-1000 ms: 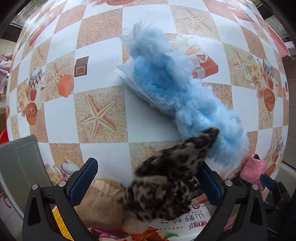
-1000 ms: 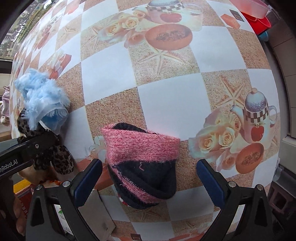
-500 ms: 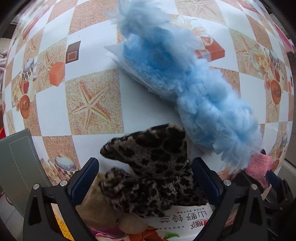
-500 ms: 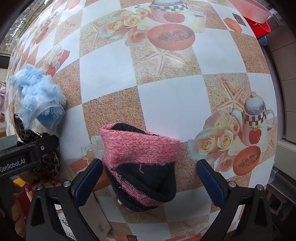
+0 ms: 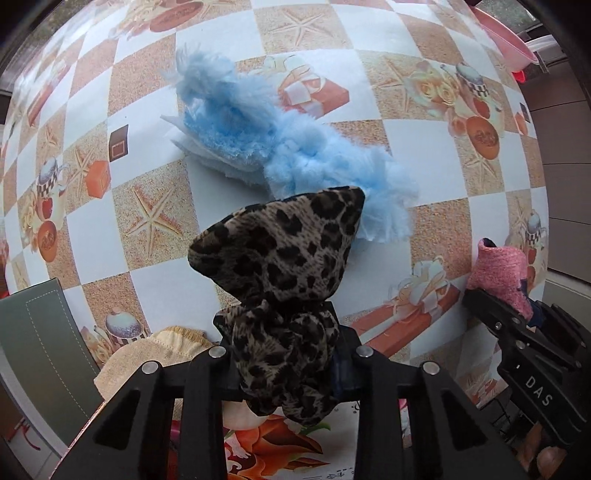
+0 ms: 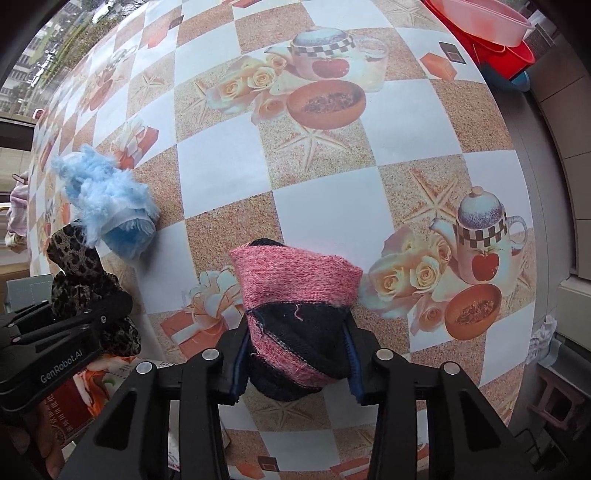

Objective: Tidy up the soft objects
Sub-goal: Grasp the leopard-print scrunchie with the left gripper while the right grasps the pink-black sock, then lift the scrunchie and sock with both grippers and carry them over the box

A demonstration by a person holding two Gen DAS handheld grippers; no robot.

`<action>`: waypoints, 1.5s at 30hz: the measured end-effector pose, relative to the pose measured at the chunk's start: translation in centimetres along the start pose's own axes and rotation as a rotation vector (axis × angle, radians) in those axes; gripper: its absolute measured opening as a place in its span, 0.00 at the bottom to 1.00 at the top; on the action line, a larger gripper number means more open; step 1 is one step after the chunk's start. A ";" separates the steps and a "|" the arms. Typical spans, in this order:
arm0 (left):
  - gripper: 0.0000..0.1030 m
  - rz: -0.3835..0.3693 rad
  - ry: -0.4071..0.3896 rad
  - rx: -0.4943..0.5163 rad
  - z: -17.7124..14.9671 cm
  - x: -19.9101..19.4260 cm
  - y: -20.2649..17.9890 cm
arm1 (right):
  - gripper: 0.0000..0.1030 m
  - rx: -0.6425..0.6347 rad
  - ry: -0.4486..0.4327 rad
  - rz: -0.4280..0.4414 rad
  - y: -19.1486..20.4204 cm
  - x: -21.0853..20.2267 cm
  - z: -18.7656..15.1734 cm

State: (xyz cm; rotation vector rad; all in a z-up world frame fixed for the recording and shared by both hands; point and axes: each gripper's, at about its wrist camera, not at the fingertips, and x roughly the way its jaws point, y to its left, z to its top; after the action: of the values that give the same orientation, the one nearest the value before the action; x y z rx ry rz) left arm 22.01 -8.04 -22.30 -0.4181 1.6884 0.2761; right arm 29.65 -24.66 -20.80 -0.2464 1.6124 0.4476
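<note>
Checkered oilcloth covers the bench (image 6: 314, 206): white and sandy-tan squares w/ printed starfish, teapots, roses, bowls and gift boxes.

Landmark: the fluffy blue item (image 5: 280, 147), a soft shaggy piece lying on the bench.

Left gripper (image 5: 284, 354) points down at the bench. Its jaws are closing and already pinch the leopard-print fabric (image 5: 280, 266), bunched btwn the black fingers, w/ one pointed end sticking up in front of the blue item and partly covering its near edge. In the right wrist view the same fabric (image 6: 79, 269) sits just below the blue item (image 6: 107, 199), clamped in the left gripper (image 6: 88, 314).

Right gripper (image 6: 295, 354) also points down. Its jaws are closing on the pink-and-navy knit item (image 6: 295, 306), which fills the gap btwn the blue-padded fingers; pink band on top, dark navy below w/ a pink diagonal stripe. It is well to the right of the blue item. From the left wrist view the knit item (image 5: 502, 273) shows at the right edge, held by the right gripper (image 5: 517, 325).

Below the leopard fabric, near the left gripper, a tan cloth (image 5: 147, 358) lies at the bench edge. A grey chair seat (image 5: 37, 350) is far left of it.

Pink and red plastic basins (image 6: 487, 29) stand beyond the bench, far right of the blue item.
</note>
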 end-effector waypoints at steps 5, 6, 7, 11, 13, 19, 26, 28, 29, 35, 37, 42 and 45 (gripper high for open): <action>0.32 0.003 -0.061 0.051 -0.8 -2.3 -0.7 | 0.42 0.035 -0.007 0.038 -1.1 -1.2 -1.0; 0.33 0.002 -0.070 0.060 -0.7 -2.7 -1.4 | 0.42 0.044 -0.006 0.043 -1.3 -1.4 -1.2; 0.33 0.000 -0.079 0.071 -0.6 -3.1 -1.7 | 0.42 0.054 -0.004 0.048 -1.5 -1.5 -1.5; 0.33 -0.006 -0.113 0.116 -1.7 -4.7 -2.9 | 0.42 0.103 0.005 0.062 -2.7 -1.7 -3.0; 0.33 -0.012 -0.130 0.144 -2.4 -5.7 -2.9 | 0.42 0.129 0.005 0.067 -3.2 -1.9 -3.8; 0.33 -0.040 -0.159 0.230 -5.0 -7.6 -4.2 | 0.42 0.200 0.007 0.080 -4.3 -2.5 -6.5; 0.33 -0.067 -0.181 0.330 -8.3 -8.7 -3.8 | 0.42 0.255 -0.007 0.080 -3.5 -3.1 -10.4; 0.33 -0.075 -0.183 0.361 -9.5 -9.1 -3.7 | 0.42 0.263 -0.011 0.077 -3.2 -3.2 -11.4; 0.33 -0.080 -0.183 0.376 -10.1 -9.2 -3.7 | 0.42 0.266 -0.014 0.075 -3.1 -3.4 -12.0; 0.33 -0.092 -0.181 0.467 -13.9 -9.7 -3.5 | 0.42 0.280 -0.026 0.071 -1.5 -4.3 -15.2; 0.33 -0.095 -0.176 0.489 -14.9 -9.6 -3.3 | 0.42 0.281 -0.026 0.072 -1.0 -4.5 -16.1; 0.33 -0.105 -0.174 0.530 -17.1 -9.8 -2.7 | 0.42 0.267 -0.024 0.070 0.7 -4.5 -18.3; 0.33 -0.111 -0.179 0.540 -18.1 -10.0 -2.0 | 0.42 0.250 -0.024 0.067 2.1 -4.4 -19.1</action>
State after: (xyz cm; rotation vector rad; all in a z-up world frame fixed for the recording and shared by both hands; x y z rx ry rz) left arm 7.84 -16.15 -9.47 -0.0787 1.4849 -0.2194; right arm 11.95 -31.42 -15.34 0.0015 1.6389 0.2948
